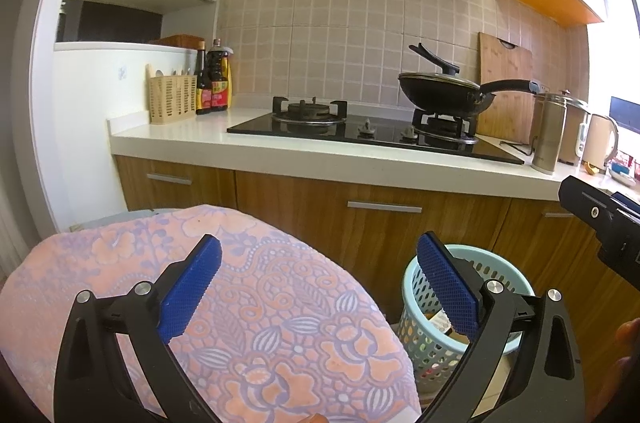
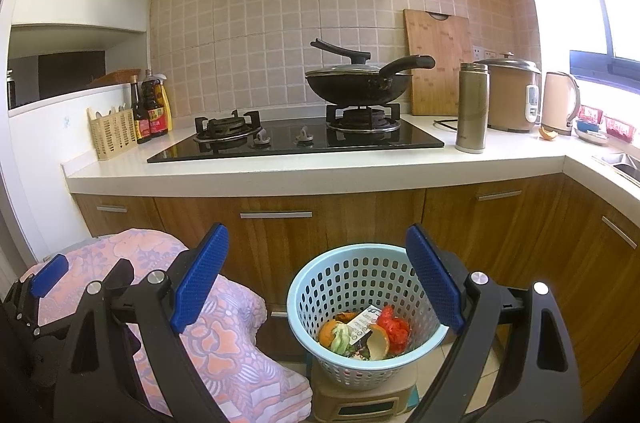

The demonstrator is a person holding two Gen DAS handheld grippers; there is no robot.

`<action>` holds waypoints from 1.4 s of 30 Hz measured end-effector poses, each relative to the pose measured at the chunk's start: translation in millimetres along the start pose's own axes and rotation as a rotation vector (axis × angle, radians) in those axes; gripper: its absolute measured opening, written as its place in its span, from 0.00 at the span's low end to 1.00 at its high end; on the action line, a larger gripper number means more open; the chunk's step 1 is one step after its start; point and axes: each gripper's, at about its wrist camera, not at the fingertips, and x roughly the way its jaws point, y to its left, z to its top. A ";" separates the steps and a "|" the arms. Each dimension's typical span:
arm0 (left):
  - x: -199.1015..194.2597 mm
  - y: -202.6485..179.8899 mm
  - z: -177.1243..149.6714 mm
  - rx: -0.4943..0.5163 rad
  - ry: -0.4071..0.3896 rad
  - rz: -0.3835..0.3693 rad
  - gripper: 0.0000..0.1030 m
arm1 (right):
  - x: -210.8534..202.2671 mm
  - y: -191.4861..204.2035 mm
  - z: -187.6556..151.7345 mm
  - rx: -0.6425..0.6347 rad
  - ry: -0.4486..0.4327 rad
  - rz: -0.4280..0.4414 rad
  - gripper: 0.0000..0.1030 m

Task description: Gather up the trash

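Observation:
A light blue perforated trash basket stands on a small stool in front of the wooden cabinets. It holds orange peels, a red wrapper, a printed packet and green scraps. My right gripper is open and empty, hovering just above and in front of the basket. My left gripper is open and empty, over a pink floral cloth, with the basket behind its right finger. A piece of orange peel lies on the counter beside the kettle.
The white counter carries a gas hob, a black wok, a steel flask, a rice cooker, a kettle, sauce bottles and a utensil basket. A cutting board leans on the tiled wall. A sink edge shows at far right.

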 end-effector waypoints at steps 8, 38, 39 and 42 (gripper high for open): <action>-0.1 0.2 0.1 0.001 -0.001 0.001 0.93 | 1.2 0.7 -2.3 -0.002 0.008 0.001 0.83; -3.2 1.5 3.3 0.011 -0.009 0.045 0.92 | 3.3 3.4 -9.1 -0.007 0.017 0.010 0.83; -4.5 1.9 3.4 0.010 -0.016 0.050 0.92 | 3.2 3.6 -9.4 -0.007 0.017 0.010 0.83; -6.7 2.2 4.6 0.010 -0.021 0.047 0.93 | 3.3 4.0 -9.5 -0.007 0.016 0.008 0.83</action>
